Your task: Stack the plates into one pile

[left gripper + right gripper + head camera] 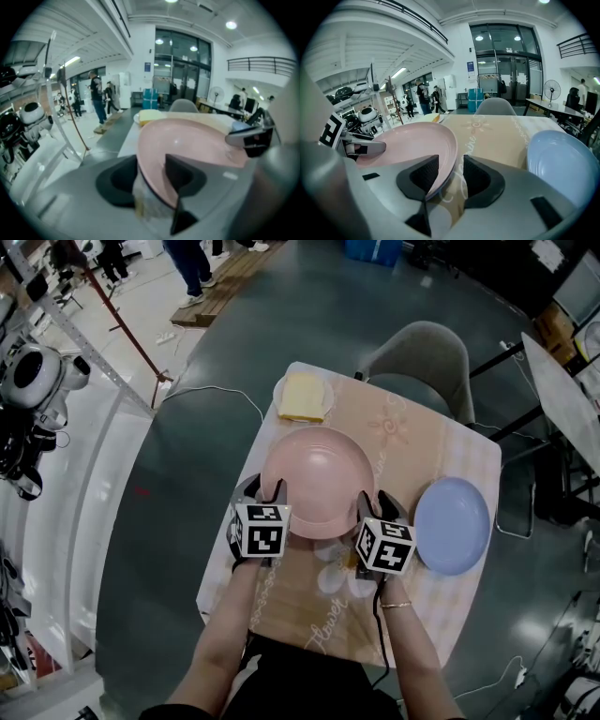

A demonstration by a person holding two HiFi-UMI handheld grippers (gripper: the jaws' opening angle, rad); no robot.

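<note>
The left gripper [267, 491] and right gripper [377, 502] stand spread around opposite rims of the pink plate [317, 482], mid-table [412, 442] near the blue plate [453, 525]. Stiff, smooth and probably breakable, it calls for firm rim pinches.

Cloth-covered table in a wide hall, with a grey chair at its far end.
The beige tablecloth [412, 442] has a check pattern, flower prints and script lettering. The grey shell chair [424, 357] is pushed up to the far edge, and the dark grey floor [169, 521] spreads all round. A white cable [230, 390] loops on the floor off the table's far left corner. A white robot [33, 381] stands at the left edge, a person [192, 268] stands by wooden boards [220, 287], and blue bins [151, 98] sit near the glass doors [506, 70], with a pedestal fan [551, 89] to their right.
</note>
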